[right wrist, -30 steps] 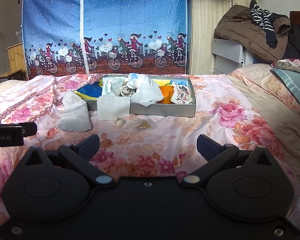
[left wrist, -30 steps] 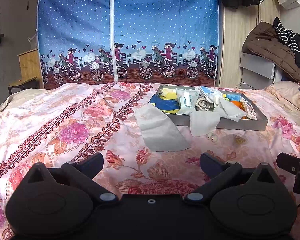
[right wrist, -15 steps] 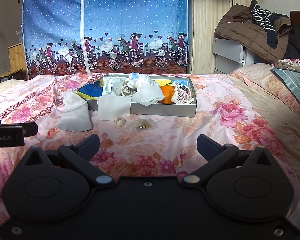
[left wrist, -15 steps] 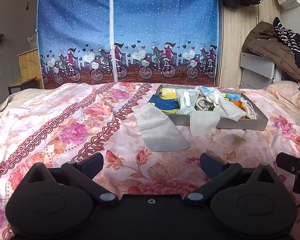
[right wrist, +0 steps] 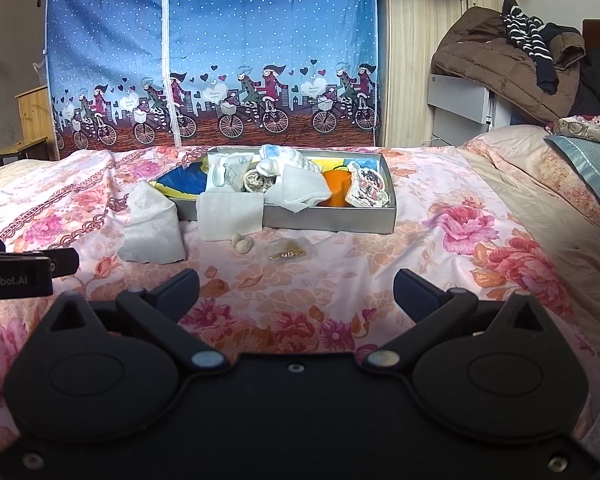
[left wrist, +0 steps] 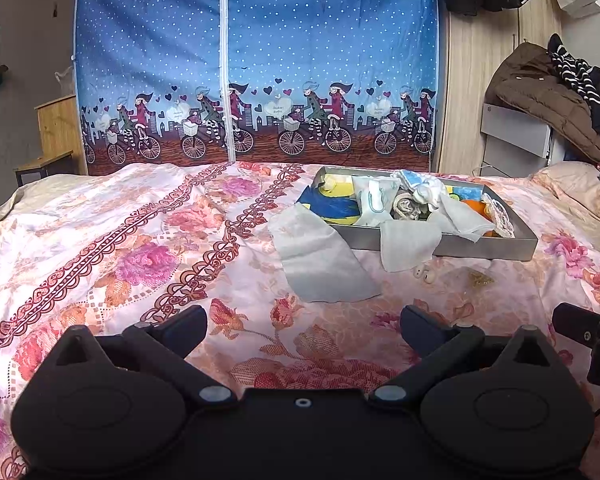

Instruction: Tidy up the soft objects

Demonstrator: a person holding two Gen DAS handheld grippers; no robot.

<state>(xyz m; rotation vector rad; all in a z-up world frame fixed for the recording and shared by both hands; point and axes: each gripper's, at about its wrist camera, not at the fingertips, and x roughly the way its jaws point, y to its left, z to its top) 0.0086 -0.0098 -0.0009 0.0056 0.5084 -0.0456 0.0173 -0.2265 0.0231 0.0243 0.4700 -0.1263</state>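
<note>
A grey tray (left wrist: 480, 249) (right wrist: 332, 221) lies on the floral bedspread, heaped with soft cloths: blue-and-yellow, white, beige and orange pieces. One white cloth (left wrist: 408, 245) (right wrist: 230, 218) hangs over the tray's front wall. A pale grey cloth (left wrist: 320, 258) (right wrist: 152, 230) lies flat on the bed left of the tray. Small beige lumps (right wrist: 242, 243) and a little gold packet (right wrist: 286, 254) rest in front of the tray. My left gripper (left wrist: 303, 330) and right gripper (right wrist: 296, 290) both stand open, empty, well short of the tray.
A blue fabric wardrobe (left wrist: 260, 64) with a bicycle print stands behind the bed. Coats are piled on a white unit (right wrist: 500, 76) at the right. Pillows (right wrist: 588, 156) lie at the bed's right end. A wooden stand (left wrist: 56, 136) is at the left.
</note>
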